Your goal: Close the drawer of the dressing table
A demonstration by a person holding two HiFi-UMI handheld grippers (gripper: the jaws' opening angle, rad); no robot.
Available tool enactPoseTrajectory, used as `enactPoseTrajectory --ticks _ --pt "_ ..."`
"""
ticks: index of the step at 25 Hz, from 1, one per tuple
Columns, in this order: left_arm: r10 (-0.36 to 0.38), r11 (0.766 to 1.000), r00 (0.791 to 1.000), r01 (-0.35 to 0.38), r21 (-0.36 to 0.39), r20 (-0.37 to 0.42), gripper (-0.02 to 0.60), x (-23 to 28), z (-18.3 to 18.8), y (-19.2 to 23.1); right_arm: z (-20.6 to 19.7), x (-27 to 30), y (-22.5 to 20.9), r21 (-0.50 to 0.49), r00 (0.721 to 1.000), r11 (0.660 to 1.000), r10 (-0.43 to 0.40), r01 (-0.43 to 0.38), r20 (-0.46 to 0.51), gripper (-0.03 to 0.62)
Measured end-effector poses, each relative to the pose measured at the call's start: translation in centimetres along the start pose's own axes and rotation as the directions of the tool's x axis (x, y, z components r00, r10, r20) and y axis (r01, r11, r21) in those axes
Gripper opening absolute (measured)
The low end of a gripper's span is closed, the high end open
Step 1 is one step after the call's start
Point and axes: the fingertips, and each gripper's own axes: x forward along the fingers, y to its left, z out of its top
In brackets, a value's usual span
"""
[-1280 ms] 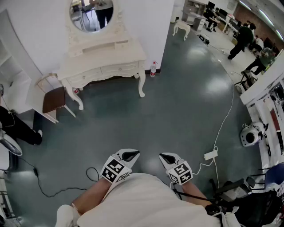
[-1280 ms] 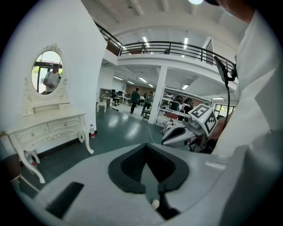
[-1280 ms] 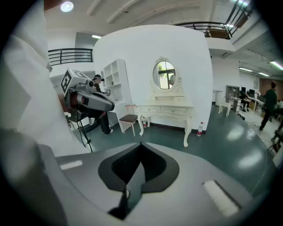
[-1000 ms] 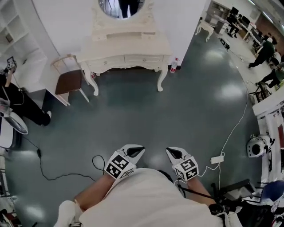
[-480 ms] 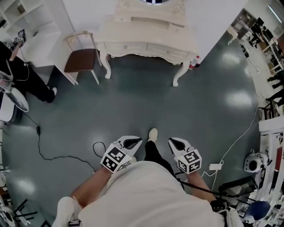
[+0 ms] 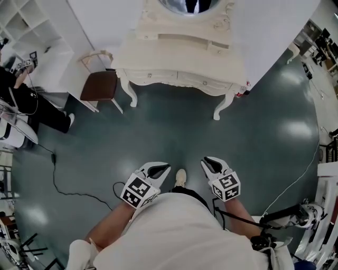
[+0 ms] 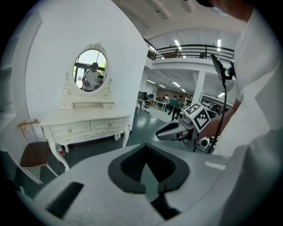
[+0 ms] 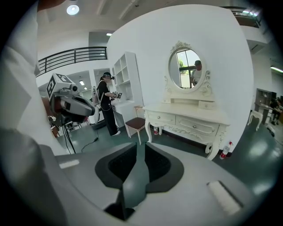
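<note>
The cream dressing table [image 6: 179, 58] with its oval mirror [image 6: 190, 5] stands against the wall at the top of the head view, with two wide front drawers [image 6: 203, 82]. A small upper drawer [image 6: 217, 48] seems to stick out slightly. Both grippers hover over the floor near my body, well short of the table. My left gripper [image 6: 158, 170] [image 7: 145, 145] has its tips together and holds nothing. The jaws of my right gripper [image 6: 211, 164] [image 8: 139, 145] have just been opening, with a gap and nothing between them.
A brown-seated chair [image 6: 100, 84] stands left of the table beside white shelving [image 6: 42, 42]. A person [image 6: 31, 105] stands at the far left. A black cable [image 6: 79, 192] runs over the floor, and a bottle [image 6: 244, 94] sits by the table's right leg.
The dressing table has come closer and swung from the upper left to the top centre of the head view. Both grippers stay in front of my body.
</note>
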Motion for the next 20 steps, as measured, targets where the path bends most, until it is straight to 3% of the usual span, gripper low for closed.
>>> enactPoseTrajectory --ticks 5,14,20 --pt "0.023 1.0 1.0 -0.023 0.0 0.002 0.003 4.8 4.9 3.5 1.5 3.3 -7.3 0.007 1.0 1.0 0.015 -0.015 -0.025 0.054" --pt "0.012 1.0 1.0 -0.012 -0.022 -0.008 0.003 9.3 9.4 12.2 5.7 10.4 -13.9 0.049 0.999 0.999 0.016 -0.014 -0.041 0.051" --pt "-0.049 0.999 0.999 0.049 0.006 0.018 0.003 11.9 14.3 21.6 10.7 16.5 -18.8 0.109 0.996 0.991 -0.077 0.082 -0.051 0.049"
